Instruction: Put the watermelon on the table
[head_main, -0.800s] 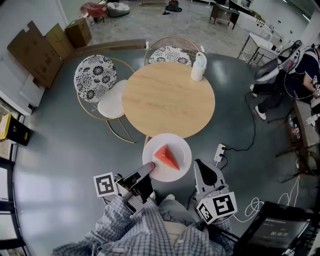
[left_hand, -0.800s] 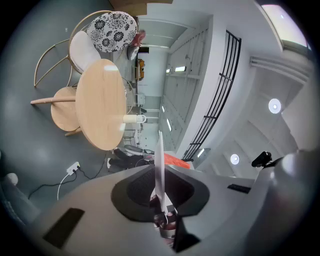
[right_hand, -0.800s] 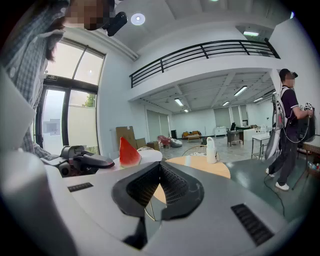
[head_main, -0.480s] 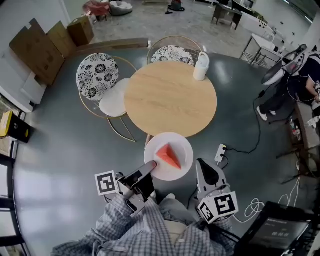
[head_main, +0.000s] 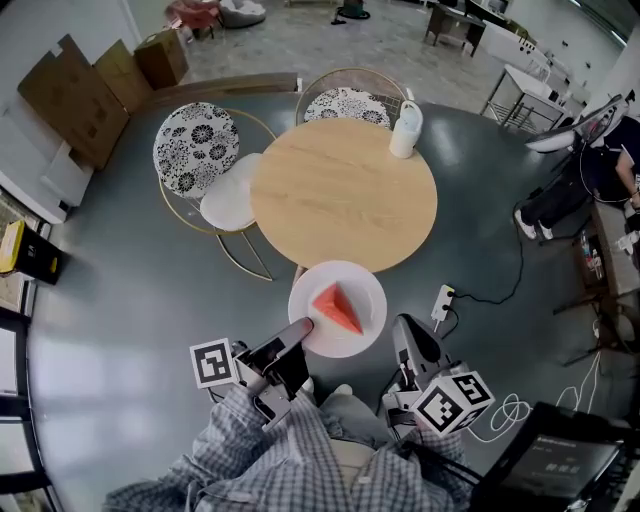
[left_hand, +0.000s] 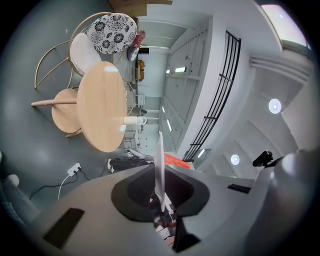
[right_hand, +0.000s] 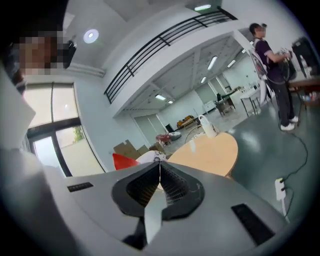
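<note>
Red watermelon (head_main: 336, 309) wedge lying on a white plate (head_main: 365, 290), near its middle. Plate held level in the air, off the round wooden table (head_main: 343, 195), its far rim just at the tabletop's near edge, grey floor (head_main: 130, 300) below. Left gripper (head_main: 298, 338) clamped on the plate's near-left rim; in the left gripper view, rim seen edge-on as a thin white line pinched between the two dark pads (left_hand: 136, 189), a strip of red showing just past it. Right gripper (head_main: 405, 328) just right of the plate and apart from it, fingers (right_hand: 142, 187) pressed together on nothing, aimed toward the table. Checked sleeves (head_main: 250, 450) behind both grippers. White jug (head_main: 404, 132) upright near the tabletop's far edge. Beyond the table, two wire chairs with black-and-white patterned cushions (head_main: 192, 150), a plain white seat (head_main: 228, 207) beside the left one. White power strip (head_main: 441, 302) on the floor right of the plate, cable trailing away. Cardboard boxes (head_main: 80, 90) at far left; a person (head_main: 590, 175) at the far right edge.
</note>
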